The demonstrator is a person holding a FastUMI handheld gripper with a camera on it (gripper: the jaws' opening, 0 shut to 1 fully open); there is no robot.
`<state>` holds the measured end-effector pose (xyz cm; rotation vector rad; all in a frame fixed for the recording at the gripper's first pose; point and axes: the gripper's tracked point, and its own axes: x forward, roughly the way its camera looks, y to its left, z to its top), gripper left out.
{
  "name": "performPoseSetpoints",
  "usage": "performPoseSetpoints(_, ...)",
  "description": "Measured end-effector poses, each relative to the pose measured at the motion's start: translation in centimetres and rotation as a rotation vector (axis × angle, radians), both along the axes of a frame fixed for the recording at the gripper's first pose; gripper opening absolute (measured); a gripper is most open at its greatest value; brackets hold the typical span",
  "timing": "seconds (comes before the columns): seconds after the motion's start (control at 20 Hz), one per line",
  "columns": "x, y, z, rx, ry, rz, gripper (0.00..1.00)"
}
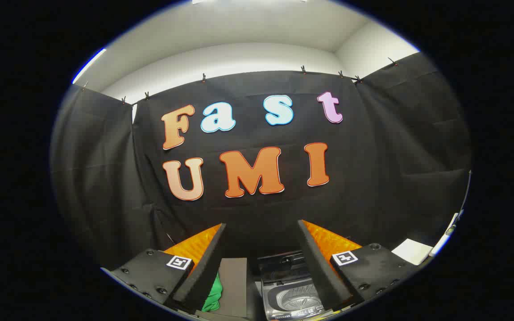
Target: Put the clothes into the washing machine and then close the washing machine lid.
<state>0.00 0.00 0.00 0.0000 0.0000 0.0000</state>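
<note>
Gripper (261,227) hangs high over a small washing machine (290,290), its fingers spread wide and holding nothing.

Between and below the fingers, the washing machine stands with its lid up, the ribbed drum open to view. A green piece of clothing (213,294) lies just beside the left finger, against a dark grey block (233,285) that sits to the machine's left. A white sheet (412,251) rests beyond the right finger, near the black cloth wall (105,178).
</note>
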Motion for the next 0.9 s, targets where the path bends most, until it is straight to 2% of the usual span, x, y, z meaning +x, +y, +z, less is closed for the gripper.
performPoseSetpoints(0.9,-0.15,0.47,-0.50,-0.005,0.006,-0.017,0.99)
